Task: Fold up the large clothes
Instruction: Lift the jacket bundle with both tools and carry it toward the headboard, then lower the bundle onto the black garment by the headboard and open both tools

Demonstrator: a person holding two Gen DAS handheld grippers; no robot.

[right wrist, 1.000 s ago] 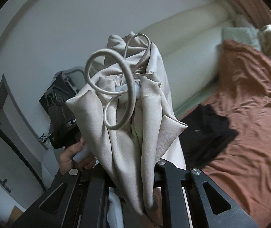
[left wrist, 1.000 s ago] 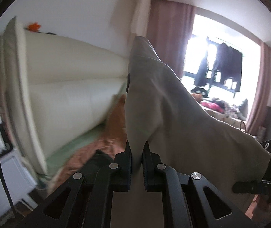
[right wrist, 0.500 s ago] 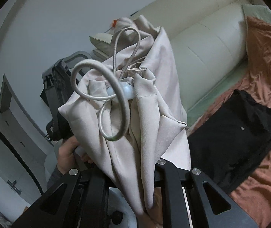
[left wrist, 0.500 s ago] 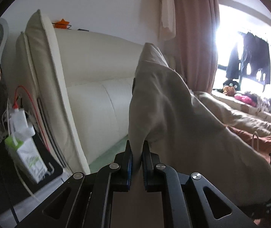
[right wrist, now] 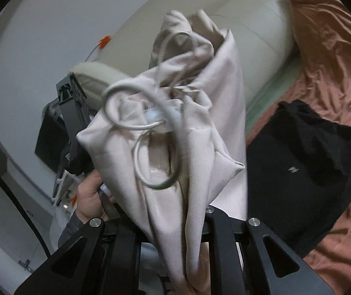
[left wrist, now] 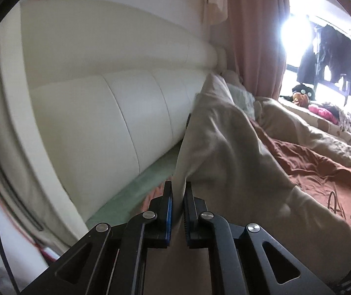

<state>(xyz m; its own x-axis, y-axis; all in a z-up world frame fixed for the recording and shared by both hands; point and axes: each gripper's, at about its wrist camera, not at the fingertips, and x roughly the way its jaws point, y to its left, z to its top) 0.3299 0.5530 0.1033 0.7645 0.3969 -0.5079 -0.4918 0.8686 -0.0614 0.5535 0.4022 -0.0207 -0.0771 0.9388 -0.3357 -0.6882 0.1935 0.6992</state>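
While both of my claws hold it above the bed (left wrist: 323, 172), the beige garment (left wrist: 224, 152) hangs between them. Left claw (left wrist: 178, 196): clamped on a fabric edge. Right claw (right wrist: 190, 221): closed on the bunched end, drawcord (right wrist: 131, 125) looping in front. Rust-brown sheet (right wrist: 328, 56) below; folded black garment (right wrist: 305, 164) on it. Cream headboard (left wrist: 106, 93) behind. The person's left hand (right wrist: 89, 201) is visible in the right wrist view.

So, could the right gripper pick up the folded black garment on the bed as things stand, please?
Probably not: the right gripper is shut on the beige garment, whose bunched cloth fills its jaws, though the black garment lies uncovered just ahead.
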